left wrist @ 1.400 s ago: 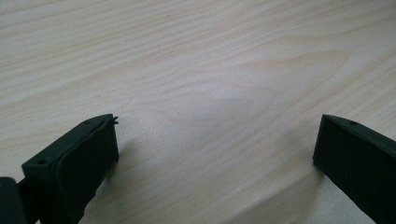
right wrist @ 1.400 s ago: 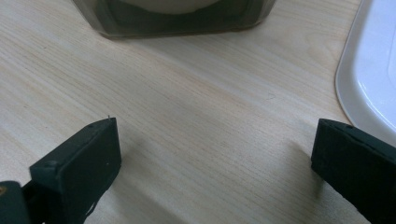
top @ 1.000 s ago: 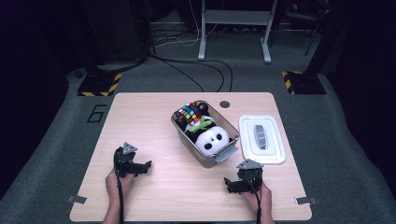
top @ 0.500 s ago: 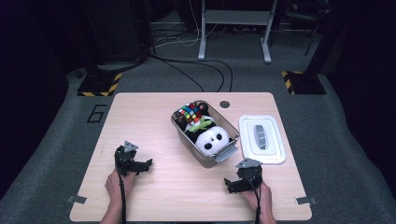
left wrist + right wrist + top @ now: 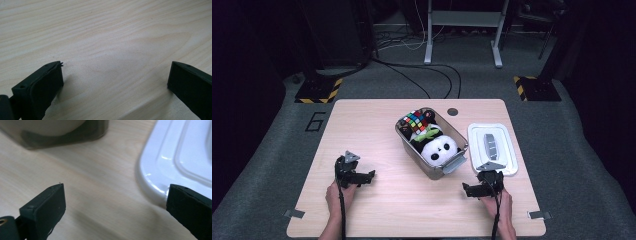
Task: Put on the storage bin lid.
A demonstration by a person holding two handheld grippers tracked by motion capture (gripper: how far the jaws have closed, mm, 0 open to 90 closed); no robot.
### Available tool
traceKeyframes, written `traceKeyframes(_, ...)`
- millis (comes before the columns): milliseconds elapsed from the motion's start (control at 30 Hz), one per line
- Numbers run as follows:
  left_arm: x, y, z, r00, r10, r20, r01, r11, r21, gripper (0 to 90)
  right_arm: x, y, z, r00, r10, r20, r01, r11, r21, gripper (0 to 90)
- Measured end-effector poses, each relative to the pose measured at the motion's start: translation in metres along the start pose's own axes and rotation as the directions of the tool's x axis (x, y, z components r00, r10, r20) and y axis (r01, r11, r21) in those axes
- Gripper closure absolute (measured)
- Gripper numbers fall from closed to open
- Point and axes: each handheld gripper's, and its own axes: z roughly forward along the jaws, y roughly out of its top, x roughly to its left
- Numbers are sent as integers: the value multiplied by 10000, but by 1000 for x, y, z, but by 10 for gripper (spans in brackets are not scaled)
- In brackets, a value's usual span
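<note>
A clear plastic bin (image 5: 452,165) stands mid-table. It holds a colourful puzzle cube (image 5: 414,121), a panda plush (image 5: 439,149) and something green (image 5: 428,134). Its white lid (image 5: 504,150) lies flat to the right of it. My left gripper (image 5: 356,176) rests open on bare wood at the front left, well away from the bin; its jaws (image 5: 115,72) have nothing between them. My right gripper (image 5: 484,184) is open at the near edge of the lid. In the right gripper view (image 5: 115,195), the lid's corner (image 5: 180,157) is by the right jaw and the bin's base (image 5: 62,135) is ahead on the left.
The wooden table (image 5: 377,125) has bare room on its left half and along its front. A small dark round hole (image 5: 452,111) sits near the far edge. Cables and yellow-black floor plates (image 5: 317,92) lie on the grey carpet beyond.
My right gripper has shifted slightly right and forward, up to the lid's near edge. The left gripper has hardly moved. Both stay open.
</note>
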Motion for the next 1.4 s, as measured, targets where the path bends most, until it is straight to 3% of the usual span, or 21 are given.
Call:
traceKeyframes(367,0,0,0,10000,-9,-4,9,10000,-11,0,-40,30,-10,9955,453,829,-433,9987,-255,33)
traceKeyframes(700,0,0,0,10000,37,-7,-37,10000,37,0,-74,58,3,9817,910,1675,-935,9956,69,72)
traceKeyframes(933,0,0,0,10000,-69,0,69,10000,14,0,-92,76,20,9749,1108,1933,-1149,9933,99,210)
traceKeyframes(1133,0,0,0,10000,-19,3,19,10000,37,0,-101,84,36,9673,1213,2229,-1335,9902,404,481)
traceKeyframes(1167,0,0,0,10000,33,-8,-33,10000,25,0,-103,85,38,9659,1189,2301,-1309,9907,376,592)
traceKeyframes(1400,0,0,0,10000,30,-10,-30,10000,36,0,-107,83,36,9634,1390,2292,-1423,9898,-24,669)
